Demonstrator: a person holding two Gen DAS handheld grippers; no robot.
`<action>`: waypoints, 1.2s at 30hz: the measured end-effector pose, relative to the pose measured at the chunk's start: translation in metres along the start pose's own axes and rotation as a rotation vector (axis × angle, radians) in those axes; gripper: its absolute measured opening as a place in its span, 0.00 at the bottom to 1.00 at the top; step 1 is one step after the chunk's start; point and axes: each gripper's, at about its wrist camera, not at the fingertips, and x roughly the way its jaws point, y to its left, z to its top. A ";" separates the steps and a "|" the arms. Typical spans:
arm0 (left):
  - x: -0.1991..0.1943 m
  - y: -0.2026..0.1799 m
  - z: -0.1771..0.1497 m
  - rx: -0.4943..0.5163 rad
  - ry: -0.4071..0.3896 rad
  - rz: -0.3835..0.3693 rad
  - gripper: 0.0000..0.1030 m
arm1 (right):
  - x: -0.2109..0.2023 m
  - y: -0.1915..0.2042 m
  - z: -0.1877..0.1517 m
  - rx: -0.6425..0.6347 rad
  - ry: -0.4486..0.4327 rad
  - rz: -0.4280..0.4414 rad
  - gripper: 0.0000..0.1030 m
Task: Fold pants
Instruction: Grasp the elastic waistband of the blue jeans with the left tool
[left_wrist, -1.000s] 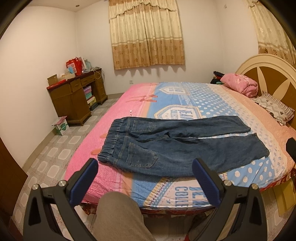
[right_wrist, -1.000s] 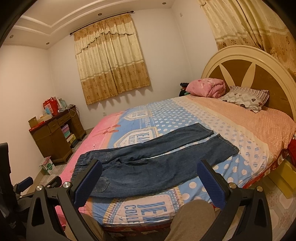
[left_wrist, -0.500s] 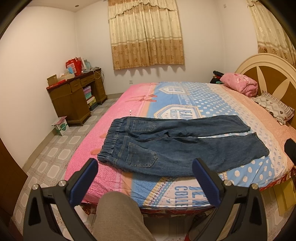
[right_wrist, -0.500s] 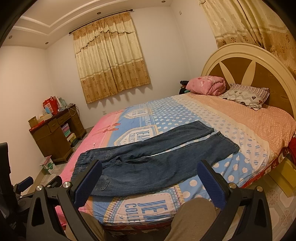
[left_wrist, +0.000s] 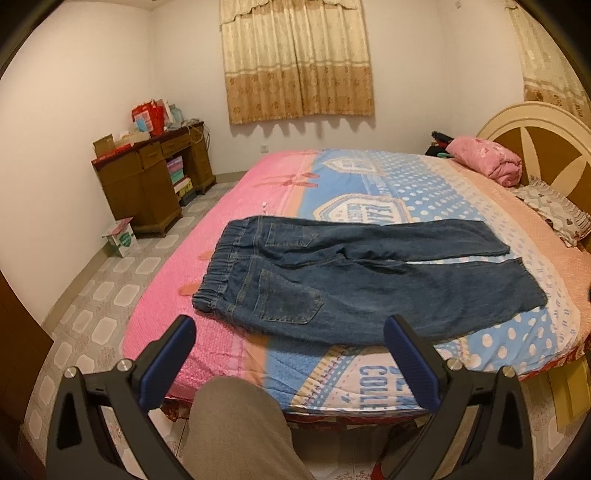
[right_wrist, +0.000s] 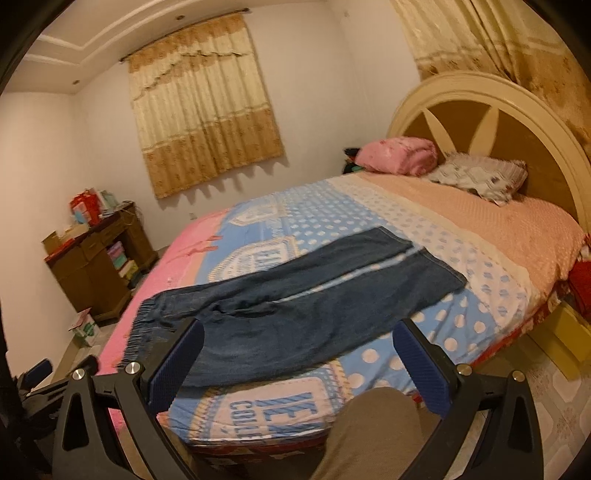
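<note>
Dark blue jeans (left_wrist: 354, 280) lie flat across the bed (left_wrist: 229, 347), back pockets up, elastic waistband to the left and both legs spread to the right. They also show in the right wrist view (right_wrist: 295, 306). My left gripper (left_wrist: 290, 343) is open and empty, held off the near bed edge, short of the waistband side. My right gripper (right_wrist: 299, 349) is open and empty, in front of the near leg, also short of the bed. The blue pads (left_wrist: 168, 360) touch nothing.
The person's knee (left_wrist: 236, 424) is below the grippers against the bed edge. A pink blanket roll (left_wrist: 487, 162) and a pillow (left_wrist: 554, 214) lie by the headboard (right_wrist: 480, 122). A brown desk (left_wrist: 147, 184) and a small box (left_wrist: 123, 236) stand at left.
Both grippers have moved slightly closer to the bed. The right wrist view has tilted and shifted, with motion blur. The jeans have not moved.
</note>
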 end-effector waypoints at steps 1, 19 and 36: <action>0.010 0.002 0.000 0.001 0.011 0.005 1.00 | 0.006 -0.005 0.000 0.006 0.010 -0.012 0.99; 0.258 0.115 0.120 -0.132 0.244 -0.114 0.89 | 0.128 0.003 0.014 -0.152 0.104 -0.058 0.99; 0.499 0.176 0.183 -0.342 0.418 -0.189 0.60 | 0.290 0.035 -0.005 -0.148 0.362 -0.032 0.99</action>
